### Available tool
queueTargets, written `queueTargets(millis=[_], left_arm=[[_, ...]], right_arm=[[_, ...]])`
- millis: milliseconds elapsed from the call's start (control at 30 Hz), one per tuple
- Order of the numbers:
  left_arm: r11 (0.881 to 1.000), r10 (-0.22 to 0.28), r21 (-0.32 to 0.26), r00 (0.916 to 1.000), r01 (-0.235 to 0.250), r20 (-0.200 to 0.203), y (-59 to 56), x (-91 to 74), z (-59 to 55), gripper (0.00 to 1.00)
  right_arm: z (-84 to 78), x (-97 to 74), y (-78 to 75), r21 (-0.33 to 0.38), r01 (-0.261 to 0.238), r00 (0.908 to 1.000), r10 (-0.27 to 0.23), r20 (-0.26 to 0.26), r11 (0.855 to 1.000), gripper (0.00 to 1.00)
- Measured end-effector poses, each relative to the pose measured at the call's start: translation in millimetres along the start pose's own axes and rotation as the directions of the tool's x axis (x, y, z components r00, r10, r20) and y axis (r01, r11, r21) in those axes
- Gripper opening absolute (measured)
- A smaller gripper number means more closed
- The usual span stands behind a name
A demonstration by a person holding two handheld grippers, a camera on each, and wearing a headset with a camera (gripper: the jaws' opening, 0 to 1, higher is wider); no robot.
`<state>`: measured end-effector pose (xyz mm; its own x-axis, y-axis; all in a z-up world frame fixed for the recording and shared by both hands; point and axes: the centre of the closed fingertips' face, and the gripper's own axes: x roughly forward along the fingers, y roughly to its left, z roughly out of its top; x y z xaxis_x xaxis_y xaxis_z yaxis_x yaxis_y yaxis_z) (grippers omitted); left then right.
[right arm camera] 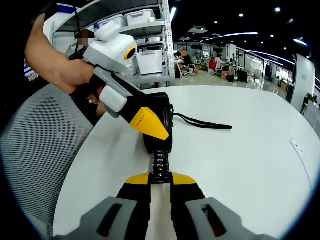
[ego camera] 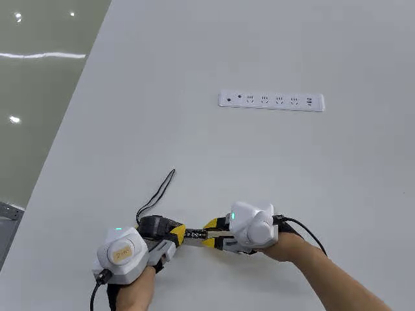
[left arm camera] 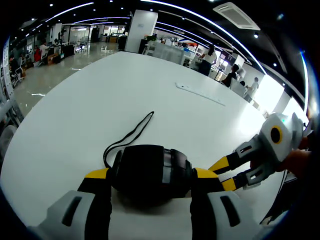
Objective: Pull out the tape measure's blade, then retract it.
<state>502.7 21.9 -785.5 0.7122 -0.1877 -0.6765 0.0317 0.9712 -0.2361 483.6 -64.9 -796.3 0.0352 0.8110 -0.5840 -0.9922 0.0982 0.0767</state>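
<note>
Left claw (left arm camera: pixel 150 176) around tape measure (left arm camera: pixel 148 165) — right claw (right arm camera: pixel 161 179) tight on blade (right arm camera: pixel 160 161)

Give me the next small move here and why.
Probably draw the right gripper straight back, away from the tape measure, with the left gripper holding firm. The left is shut on the tape measure, the right pinches the blade, and only a short numbered stretch is out.

A white tabletop (ego camera: pixel 259 39) is seen, with a white power strip (ego camera: pixel 271 101) laid flat on it. Nearer, a black tape measure (ego camera: pixel 159 228) is rested, its strap (ego camera: pixel 157 192) trailed across the surface.
</note>
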Motion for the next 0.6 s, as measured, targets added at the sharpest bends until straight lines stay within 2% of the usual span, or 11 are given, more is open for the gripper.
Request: queueTargets(millis=[600], left_arm=[[1.0,-0.008,-0.021,1.0,0.008,-0.003,3.3,-0.3,0.0,0.61]], right_arm=[[6.9,14.7,-0.9,0.0,-0.008,0.9999,0.008,0.006,1.0,0.13]])
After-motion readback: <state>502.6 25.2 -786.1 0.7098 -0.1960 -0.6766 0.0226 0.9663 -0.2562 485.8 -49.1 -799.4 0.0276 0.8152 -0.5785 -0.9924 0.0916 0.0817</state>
